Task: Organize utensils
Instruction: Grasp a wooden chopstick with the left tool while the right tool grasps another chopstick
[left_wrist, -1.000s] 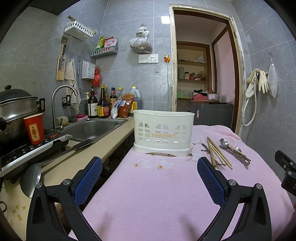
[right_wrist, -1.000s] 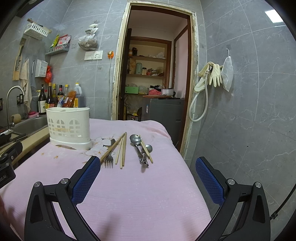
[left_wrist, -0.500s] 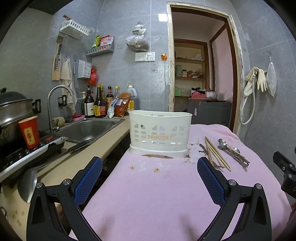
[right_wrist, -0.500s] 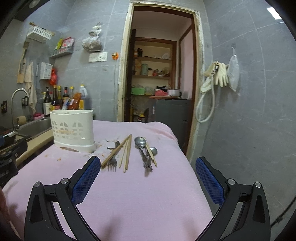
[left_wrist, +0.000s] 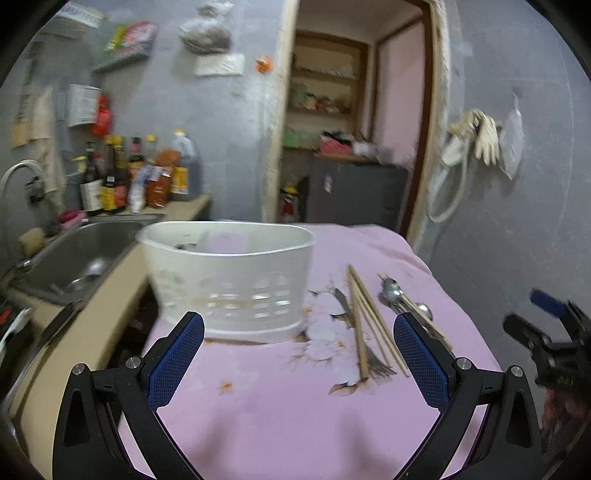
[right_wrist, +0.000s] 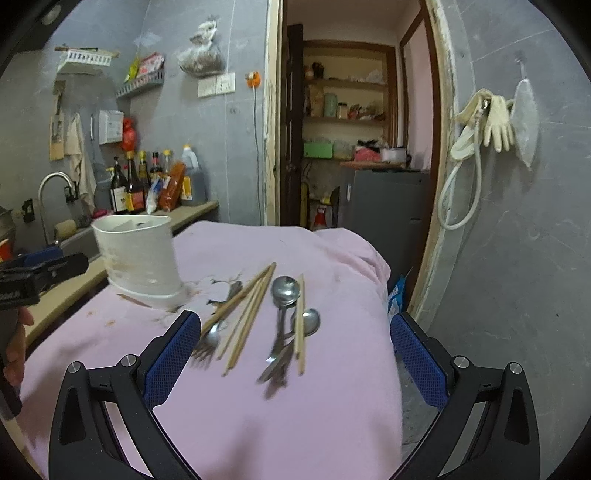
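A pink cloth (right_wrist: 258, 406) covers the counter, and on it, toward the sink (left_wrist: 77, 254) side, stands a white plastic utensil holder (left_wrist: 229, 280) with slotted walls; nothing can be made out standing in it. Just to the right of the holder lies a fork (right_wrist: 210, 336) with its prongs toward the cameras, and wooden chopsticks (right_wrist: 247, 317) lie slanted across and beside it. Further right of the holder lie two metal spoons (right_wrist: 286, 295), bowls away from the cameras, with one more chopstick (right_wrist: 301, 325) resting along them. The left gripper (left_wrist: 299, 365) hangs over the cloth in front of the holder with its blue pads spread wide and nothing between them. The right gripper (right_wrist: 295, 358) hovers over the spoons and chopsticks, likewise wide apart and holding nothing
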